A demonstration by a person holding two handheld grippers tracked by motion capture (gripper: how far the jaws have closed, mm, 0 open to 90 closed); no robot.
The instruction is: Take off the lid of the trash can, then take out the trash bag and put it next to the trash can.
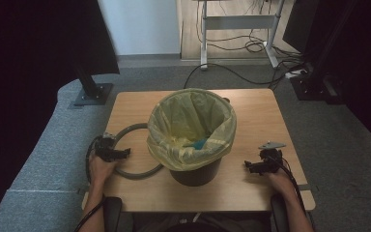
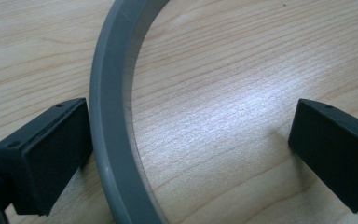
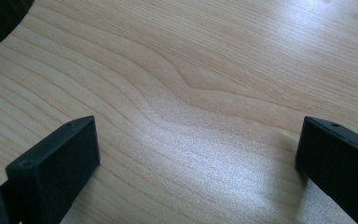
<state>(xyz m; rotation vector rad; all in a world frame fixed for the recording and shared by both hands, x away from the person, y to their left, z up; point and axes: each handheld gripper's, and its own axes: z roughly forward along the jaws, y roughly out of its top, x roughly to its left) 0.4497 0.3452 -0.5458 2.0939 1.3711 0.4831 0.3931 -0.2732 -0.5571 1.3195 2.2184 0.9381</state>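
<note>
A grey plastic ring (image 1: 134, 171) lies flat on a wooden table (image 1: 256, 121), just to the left of a dark bin (image 1: 196, 171) lined with a yellow bag (image 1: 174, 145). Part of the ring curves behind the bin's left side and its near arc ends close to the bin's base.

The left gripper (image 1: 118, 153) sits at the ring's left arc, left of the bin. In the left gripper view its jaws stand wide apart, with the ring (image 2: 114, 121) passing between them. The ring runs right beside the left-hand jaw, possibly touching it; the other jaw is well clear, with bare wood in between. Nothing is clamped.

The right gripper (image 1: 252, 166) rests low over the table to the right of the bin, apart from it. In the right gripper view its jaws are also spread wide, holding nothing, with only the wood grain of the table (image 3: 191, 93) between them.

Inside the bag, something blue (image 1: 199, 143) lies low in the bin.
</note>
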